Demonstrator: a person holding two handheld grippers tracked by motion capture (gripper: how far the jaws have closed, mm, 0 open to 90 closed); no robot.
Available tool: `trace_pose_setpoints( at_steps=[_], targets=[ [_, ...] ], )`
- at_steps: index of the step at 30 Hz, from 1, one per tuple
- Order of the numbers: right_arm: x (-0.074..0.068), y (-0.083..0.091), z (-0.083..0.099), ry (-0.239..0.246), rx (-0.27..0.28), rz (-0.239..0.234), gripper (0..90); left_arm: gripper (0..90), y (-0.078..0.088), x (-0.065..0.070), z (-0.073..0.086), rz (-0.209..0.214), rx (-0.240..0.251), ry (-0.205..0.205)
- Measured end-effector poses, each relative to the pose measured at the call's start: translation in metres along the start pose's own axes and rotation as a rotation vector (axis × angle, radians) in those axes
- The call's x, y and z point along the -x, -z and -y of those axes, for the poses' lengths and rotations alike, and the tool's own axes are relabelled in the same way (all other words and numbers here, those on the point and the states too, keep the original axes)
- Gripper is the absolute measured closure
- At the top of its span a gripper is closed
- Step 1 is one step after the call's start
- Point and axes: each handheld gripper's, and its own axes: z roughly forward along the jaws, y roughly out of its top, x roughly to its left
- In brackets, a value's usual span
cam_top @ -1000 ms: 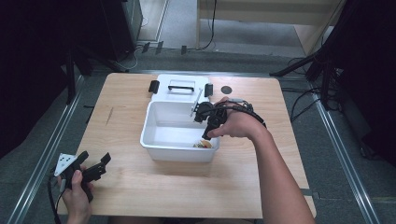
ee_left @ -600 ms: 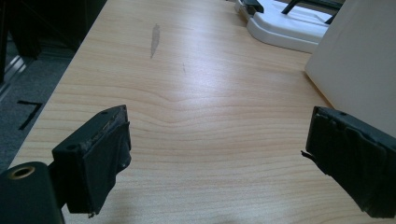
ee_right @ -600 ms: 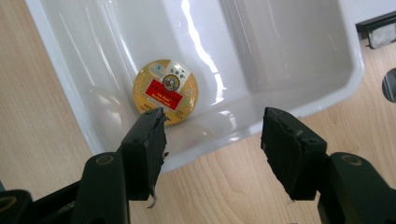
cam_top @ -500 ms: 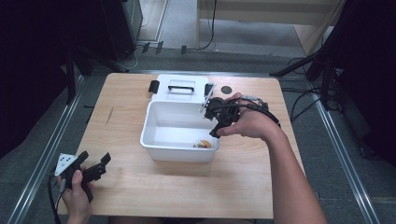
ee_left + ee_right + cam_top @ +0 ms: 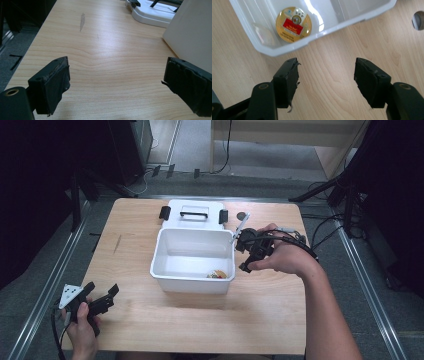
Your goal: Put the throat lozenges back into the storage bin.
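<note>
Right gripper (image 5: 243,254) hangs just off the right wall of the white bin (image 5: 194,285), above bare wood; in the right gripper view its two black jaws have just been opening and stand apart with nothing between them (image 5: 325,75). Left gripper (image 5: 102,300) rests near the front left corner of the surface (image 5: 270,320), jaws spread wide and empty, pointing across the wood towards the bin.

Biggest thing here is the surface itself, light wood, mostly bare. Next comes the bin, set about midway and a little towards the far edge, with its white lid (image 5: 192,213) lying flat just behind it, black latches at either end. Smallest is the round gold tin (image 5: 293,24) with a red label, lying flat on the bin's floor in the front right corner, close to both walls.

The step in hand looks like clearing away after dropping the tin into the bin. To do it well, lift the right gripper free without clipping the rim, since a knock could slide the light bin across the wood. If the lid goes on next, the idle left gripper could steady the bin's near wall while the right one takes the lid by its handle (image 5: 194,212), keeping it level so the latches meet the rim evenly.
</note>
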Motion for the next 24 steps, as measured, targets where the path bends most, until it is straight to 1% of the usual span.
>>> trace_pose_setpoints(
  at_steps=[3, 5, 9, 10, 11, 13, 14, 15, 16, 18, 20, 21, 22, 24],
  targets=[
    [0.000, -0.002, 0.006, -0.006, -0.007, 0.005, 33.4, 7.5, 0.000, 0.000, 0.000, 0.002, 0.003, -0.003],
    [0.001, -0.006, 0.016, -0.016, -0.018, 0.011, 30.2, 7.4, 0.000, 0.001, 0.000, 0.006, 0.007, -0.009],
    [0.001, -0.010, 0.029, -0.034, -0.030, 0.005, 27.0, 7.4, 0.001, 0.001, 0.000, 0.005, 0.008, -0.014],
    [0.001, -0.010, 0.029, -0.034, -0.030, 0.005, 27.0, 7.3, 0.001, 0.001, 0.000, 0.005, 0.008, -0.014],
    [0.001, -0.012, 0.036, -0.043, -0.035, -0.001, 22.2, 7.0, 0.001, 0.001, 0.001, 0.000, 0.010, -0.013],
    [0.001, -0.013, 0.038, -0.046, -0.039, -0.003, 20.6, 3.9, 0.001, 0.002, 0.001, 0.000, 0.011, -0.011],
    [0.000, -0.014, 0.042, -0.053, -0.045, -0.004, 18.4, 3.9, 0.001, 0.002, 0.001, 0.000, 0.014, -0.010],
    [0.000, -0.015, 0.045, -0.058, -0.048, -0.006, 15.4, 1.6, 0.001, 0.002, 0.001, -0.001, 0.014, -0.011],
    [0.000, -0.016, 0.049, -0.062, -0.052, -0.006, 14.4, 0.0, 0.001, 0.002, 0.001, -0.003, 0.016, -0.011],
    [0.000, -0.018, 0.056, -0.079, -0.051, 0.001, 13.9, 0.0, 0.001, 0.003, 0.001, -0.022, 0.012, -0.018],
    [-0.001, -0.019, 0.064, -0.098, -0.044, 0.027, 13.6, 0.0, 0.001, 0.004, 0.001, -0.036, 0.009, -0.027],
    [-0.001, -0.020, 0.067, -0.105, -0.041, 0.036, 11.9, 0.0, 0.001, 0.004, 0.001, -0.039, 0.009, -0.030],
    [-0.002, -0.021, 0.071, -0.118, -0.035, 0.048, 8.1, 0.0, 0.001, 0.004, 0.001, -0.040, 0.009, -0.032],
    [0.000, -0.024, 0.078, -0.158, -0.032, 0.045, 0.0, 0.0, 0.001, 0.004, 0.001, -0.041, 0.008, -0.032]
  ],
)
